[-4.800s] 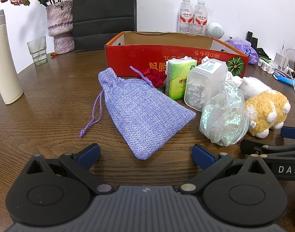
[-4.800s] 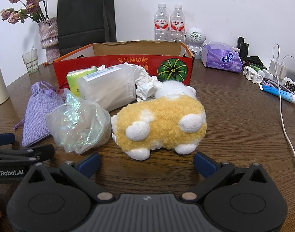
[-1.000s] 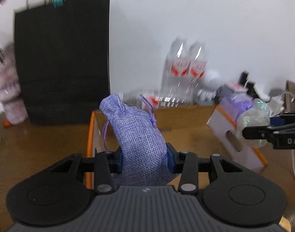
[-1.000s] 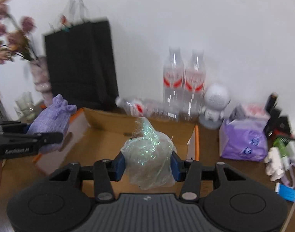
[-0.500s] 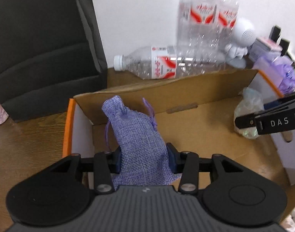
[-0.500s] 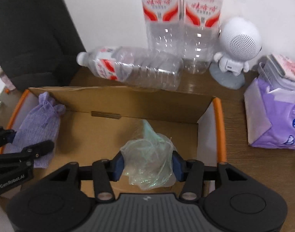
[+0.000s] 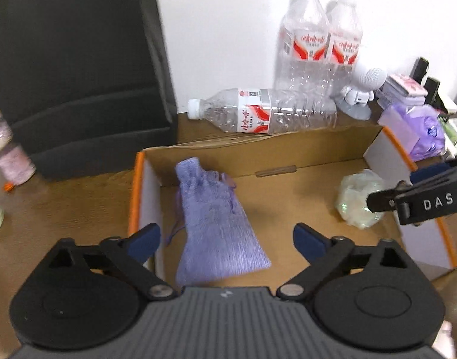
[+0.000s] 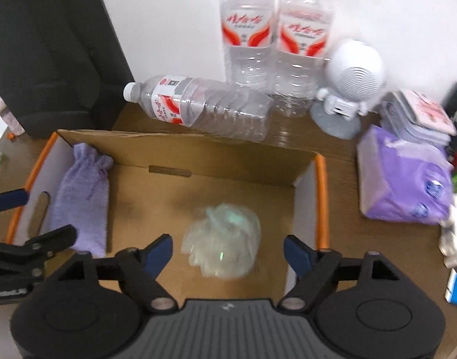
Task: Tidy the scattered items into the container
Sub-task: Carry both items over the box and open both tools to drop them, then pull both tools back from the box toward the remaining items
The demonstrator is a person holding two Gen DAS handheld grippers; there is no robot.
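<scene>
Half a second ago both grippers were clamped on their loads above the cardboard box (image 7: 318, 152); now both have let go. The left gripper (image 7: 227, 239) has its jaws spread wide, and the purple drawstring pouch (image 7: 216, 224) that they pinched lies free on the box floor at the left end, close beside the left wall. The right gripper (image 8: 228, 252) likewise shows wide jaws with nothing between them, and the iridescent plastic bag (image 8: 222, 242) it carried sits loose on the box floor toward the right end, near the right wall without clearly touching it. In the left wrist view the same bag (image 7: 358, 202) shows partly behind the right gripper's (image 7: 420, 200) black finger. The pouch's long axis runs near to far: its gathered, tied neck points to the far wall of the box and its broad flat bottom to the near side, leaning slightly so the neck sits a little further left. In the right wrist view the pouch (image 8: 82, 200) reads the same way, neck far, base near. The bag is a crumpled lump with no clear long axis. Behind the box on the tabletop (image 7: 64, 209) a clear water bottle (image 7: 264, 110) lies on its side, cap to the left, in front of two upright bottles (image 7: 318, 42).
</scene>
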